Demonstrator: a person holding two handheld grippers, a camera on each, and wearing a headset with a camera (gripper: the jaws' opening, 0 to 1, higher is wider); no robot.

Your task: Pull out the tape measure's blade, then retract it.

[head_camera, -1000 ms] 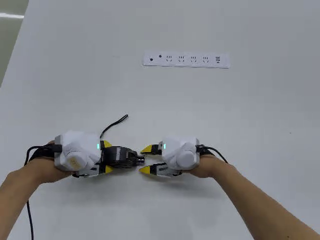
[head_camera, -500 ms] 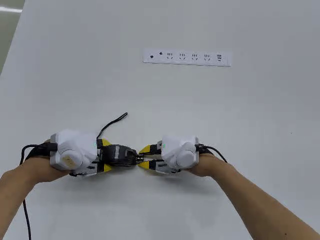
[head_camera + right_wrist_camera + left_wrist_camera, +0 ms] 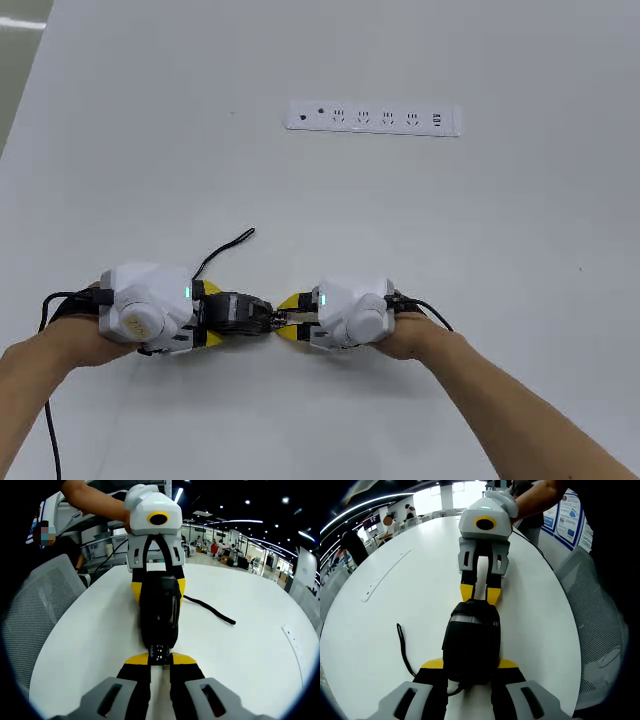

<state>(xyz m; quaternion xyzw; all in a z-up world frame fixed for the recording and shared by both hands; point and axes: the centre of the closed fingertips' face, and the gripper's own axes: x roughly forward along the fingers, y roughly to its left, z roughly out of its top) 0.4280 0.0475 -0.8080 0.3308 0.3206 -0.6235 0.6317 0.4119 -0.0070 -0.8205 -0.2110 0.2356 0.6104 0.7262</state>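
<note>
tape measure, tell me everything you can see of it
The tape measure is a black, rubbery-looking case held low at the white table, its long axis running between the two grippers. The left gripper is shut on its rear, one yellow tip on either side. At the front, a small metal hook sits pinched between the tips of the right gripper. No blade length shows yet. A black strap trails from the case across the table.

tape measure (image 3: 238, 312): on the tabletop (image 3: 500, 250), near its front edge, between both grippers
left gripper (image 3: 212, 313): left, clasping its sides
right gripper (image 3: 288, 317): right, at its tip
strap (image 3: 228, 245): just behind
power strip (image 3: 373, 118): well behind, toward the far edge
</note>
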